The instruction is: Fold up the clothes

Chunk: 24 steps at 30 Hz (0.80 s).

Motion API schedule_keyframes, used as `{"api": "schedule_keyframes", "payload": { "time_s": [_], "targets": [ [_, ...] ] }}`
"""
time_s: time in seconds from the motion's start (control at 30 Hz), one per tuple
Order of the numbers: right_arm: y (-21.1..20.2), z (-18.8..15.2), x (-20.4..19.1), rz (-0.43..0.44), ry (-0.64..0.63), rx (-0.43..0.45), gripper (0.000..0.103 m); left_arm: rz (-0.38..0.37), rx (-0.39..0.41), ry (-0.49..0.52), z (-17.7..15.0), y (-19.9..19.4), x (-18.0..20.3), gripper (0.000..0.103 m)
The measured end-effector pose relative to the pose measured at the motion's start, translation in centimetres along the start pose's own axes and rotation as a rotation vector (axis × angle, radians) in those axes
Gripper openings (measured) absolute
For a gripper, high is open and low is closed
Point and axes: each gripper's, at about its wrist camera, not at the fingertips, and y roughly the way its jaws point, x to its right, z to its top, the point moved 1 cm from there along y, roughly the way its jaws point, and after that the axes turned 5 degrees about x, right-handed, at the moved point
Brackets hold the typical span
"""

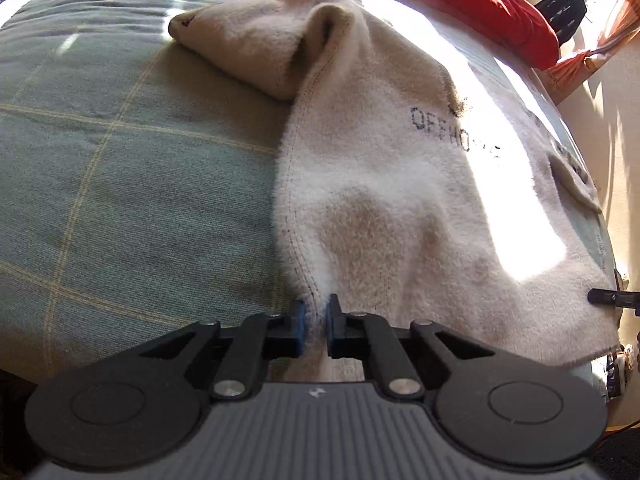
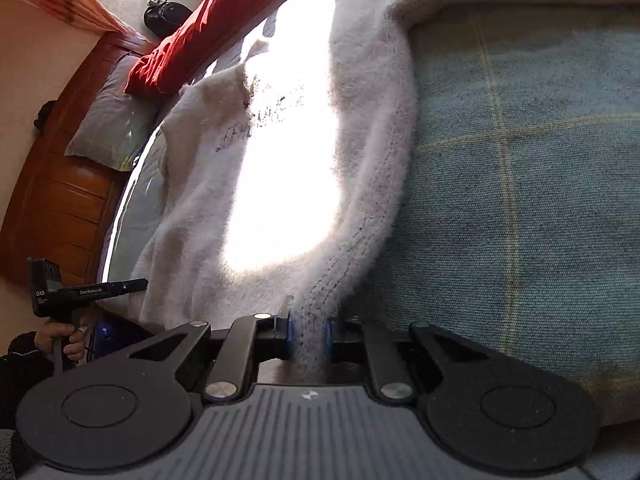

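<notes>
Your left hand-held gripper (image 1: 316, 326) is clamped on one bottom corner of the sweater (image 1: 400, 184), and your right hand-held gripper (image 2: 308, 338) is pinched on the ribbed hem at the other corner. The sweater lies on the bed (image 1: 120, 160), one sleeve (image 1: 248, 48) bunched at the far end. Each pinch looks thin and near the edge, so a fast lift could pull the fleece free. Uneven pulls would skew the fold, and that sleeve may drag underneath.
</notes>
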Motion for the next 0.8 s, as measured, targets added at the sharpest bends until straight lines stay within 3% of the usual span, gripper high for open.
{"api": "schedule_keyframes", "payload": {
  "time_s": [0.13,0.27,0.37,0.47,0.6,0.8],
  "targets": [
    [-2.7,1.7,-1.2,-0.033,-0.056,-0.015,0.015,-0.032,-0.037,0.078,-1.4,-1.2,1.7,0.007],
    [-0.9,0.3,-0.2,-0.143,-0.077,-0.152,0.018,0.042,-0.115,0.085,-2.7,0.6,1.3,0.009],
    [-1.1,-1.1,1.1,-0.200,-0.052,-0.160,0.022,0.109,-0.125,0.128,-3.5,0.4,1.1,0.009],
    [-2.5,-1.0,1.2,-0.221,-0.042,-0.104,0.027,0.140,-0.070,0.180,-2.9,-1.5,1.4,0.011],
    [-3.9,1.6,-0.8,-0.252,-0.128,0.007,0.041,0.158,0.037,0.324,-0.1,-2.6,3.8,0.035],
    [-0.1,5.5,-5.3,-0.316,-0.397,0.110,0.060,0.152,0.157,0.632,3.0,2.0,10.5,0.051]
  ]
}}
